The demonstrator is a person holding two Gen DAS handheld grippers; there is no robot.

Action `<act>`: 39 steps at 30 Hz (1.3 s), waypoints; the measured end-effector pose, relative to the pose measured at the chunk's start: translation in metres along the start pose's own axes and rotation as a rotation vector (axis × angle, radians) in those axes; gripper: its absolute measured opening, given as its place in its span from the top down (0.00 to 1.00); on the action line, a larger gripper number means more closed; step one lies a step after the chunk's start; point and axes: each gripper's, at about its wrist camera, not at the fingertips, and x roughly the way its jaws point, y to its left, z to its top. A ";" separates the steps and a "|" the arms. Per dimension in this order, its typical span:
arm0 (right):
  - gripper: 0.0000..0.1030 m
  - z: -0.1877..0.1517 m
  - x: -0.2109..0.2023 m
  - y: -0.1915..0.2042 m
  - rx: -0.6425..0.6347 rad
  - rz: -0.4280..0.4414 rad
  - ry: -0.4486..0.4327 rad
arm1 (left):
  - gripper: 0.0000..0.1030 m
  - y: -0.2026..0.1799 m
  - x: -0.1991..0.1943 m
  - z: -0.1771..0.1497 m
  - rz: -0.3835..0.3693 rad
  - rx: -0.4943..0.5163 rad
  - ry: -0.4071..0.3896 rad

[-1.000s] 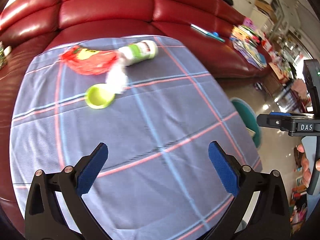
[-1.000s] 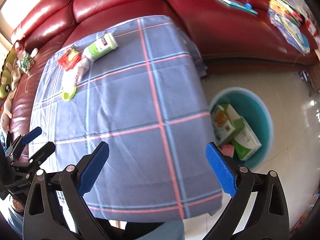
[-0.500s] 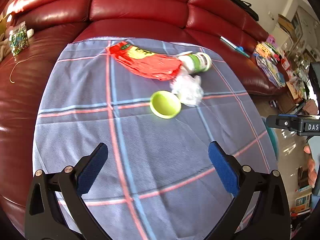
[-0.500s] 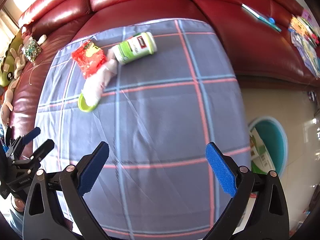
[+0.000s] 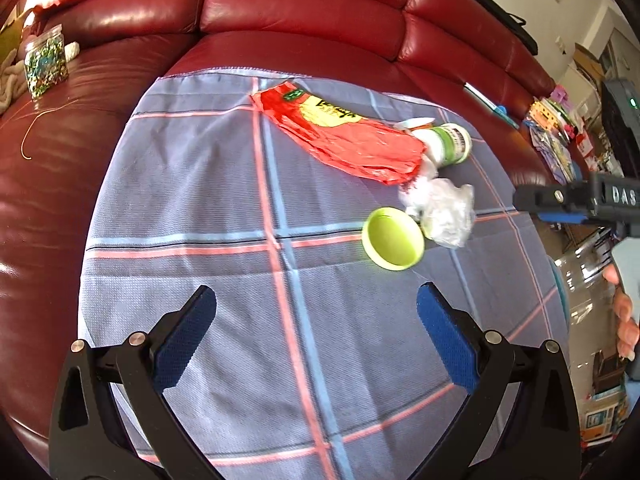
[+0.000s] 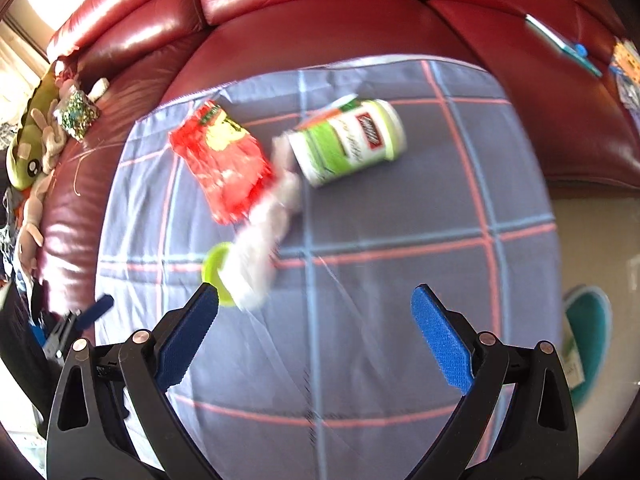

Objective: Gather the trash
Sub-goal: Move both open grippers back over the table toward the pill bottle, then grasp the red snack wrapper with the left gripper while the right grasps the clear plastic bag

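Both claws are spread wide with nothing held: the left gripper [image 5: 316,328] and the right gripper [image 6: 314,328] are each seen at the bottom of their own frame, over the plaid tablecloth [image 5: 224,208].

4 bits of trash are clustered in the upper right of the left wrist view. A red snack wrapper [image 5: 344,136] is laid flat, touching a tipped-over green-labelled canister [image 5: 450,144]. Just below, a crumpled clear plastic wad [image 5: 444,210] is pressed against a lime green lid [image 5: 394,244].

A teal bin [image 6: 588,336] is glimpsed at the right edge of the right wrist view, and the red leather sofa [image 5: 304,12] is wrapped around the top.
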 end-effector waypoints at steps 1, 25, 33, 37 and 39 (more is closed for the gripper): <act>0.06 0.002 0.003 0.003 -0.001 0.007 0.000 | 0.06 0.002 0.002 0.001 0.003 -0.001 0.002; 0.75 0.019 0.073 0.026 -0.095 0.015 0.088 | 0.06 0.013 0.044 0.034 0.021 0.028 0.022; 0.75 0.009 0.025 0.003 -0.118 0.009 0.055 | 0.06 -0.004 0.045 0.041 0.006 0.016 0.030; 0.75 0.014 0.008 -0.011 -0.100 0.013 0.029 | 0.06 -0.021 0.048 0.054 0.011 0.020 0.037; 0.75 0.018 0.000 -0.016 -0.104 0.010 0.010 | 0.06 -0.027 0.051 0.062 0.009 0.014 0.032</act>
